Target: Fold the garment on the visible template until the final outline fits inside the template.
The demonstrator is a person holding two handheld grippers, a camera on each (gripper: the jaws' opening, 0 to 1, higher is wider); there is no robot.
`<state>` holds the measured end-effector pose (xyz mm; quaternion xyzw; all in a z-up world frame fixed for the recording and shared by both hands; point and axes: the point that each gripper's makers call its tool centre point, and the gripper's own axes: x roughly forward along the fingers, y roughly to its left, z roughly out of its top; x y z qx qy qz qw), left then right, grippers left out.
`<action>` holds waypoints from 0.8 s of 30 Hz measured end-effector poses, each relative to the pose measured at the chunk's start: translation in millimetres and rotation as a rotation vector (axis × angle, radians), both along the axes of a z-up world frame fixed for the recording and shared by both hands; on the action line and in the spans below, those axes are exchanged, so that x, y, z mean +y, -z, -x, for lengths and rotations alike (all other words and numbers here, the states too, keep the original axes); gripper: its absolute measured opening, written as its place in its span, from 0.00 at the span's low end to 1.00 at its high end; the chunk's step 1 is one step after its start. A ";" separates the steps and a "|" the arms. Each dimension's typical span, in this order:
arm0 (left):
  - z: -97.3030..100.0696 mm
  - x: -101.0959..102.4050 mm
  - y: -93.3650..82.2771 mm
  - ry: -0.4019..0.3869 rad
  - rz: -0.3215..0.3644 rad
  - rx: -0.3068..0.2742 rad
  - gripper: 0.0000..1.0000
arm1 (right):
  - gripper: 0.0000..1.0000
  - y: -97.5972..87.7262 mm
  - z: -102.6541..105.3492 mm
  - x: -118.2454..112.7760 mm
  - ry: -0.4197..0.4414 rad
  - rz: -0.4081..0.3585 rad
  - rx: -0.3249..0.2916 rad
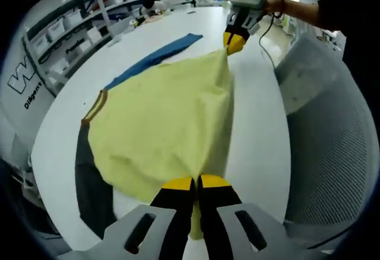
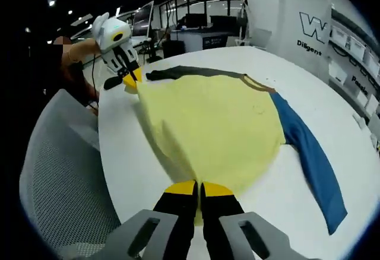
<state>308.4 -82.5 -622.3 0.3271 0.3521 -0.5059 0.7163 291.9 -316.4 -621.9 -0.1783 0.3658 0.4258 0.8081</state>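
Note:
A yellow garment (image 1: 160, 123) with a brown-edged collar (image 1: 95, 104) lies spread on the white table (image 1: 261, 135). It has a blue sleeve (image 1: 160, 55) on its far side and a dark sleeve (image 1: 92, 183) on its near side. My left gripper (image 1: 196, 183) is shut on one corner of the yellow hem. My right gripper (image 1: 233, 45) pinches the other hem corner, and the edge is stretched taut between them. In the right gripper view, my right gripper (image 2: 199, 187) is shut on the garment (image 2: 214, 129), the left gripper (image 2: 132, 82) is at the far corner, and the blue sleeve (image 2: 309, 153) trails right.
A grey mesh chair (image 1: 332, 153) stands against the table edge beside the stretched hem, also seen as the chair (image 2: 65, 171) in the right gripper view. Shelves with white bins (image 1: 65, 28) line the wall beyond the table. A person's hand (image 1: 285, 8) holds the right gripper.

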 end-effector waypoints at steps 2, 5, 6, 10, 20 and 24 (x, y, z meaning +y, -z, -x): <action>5.1 3.9 8.0 -0.001 -0.028 0.015 0.03 | 0.00 6.9 4.2 1.8 -0.003 0.009 0.012; 11.3 6.6 17.1 -0.015 -0.037 0.041 0.03 | 0.00 15.3 8.9 3.3 -0.008 0.028 0.029; 11.4 8.5 20.8 -0.025 -0.040 0.041 0.03 | 0.00 18.6 10.6 3.5 -0.017 0.041 0.032; 12.4 12.7 29.1 -0.066 -0.027 0.066 0.03 | 0.00 24.4 12.2 3.2 -0.016 0.056 0.048; -2.6 21.7 42.0 -0.231 0.040 0.077 0.08 | 0.00 39.6 2.4 -2.7 0.088 0.029 0.084; -9.6 27.5 46.9 -0.282 0.054 0.091 0.15 | 0.02 44.6 -3.0 -6.5 0.156 -0.012 0.114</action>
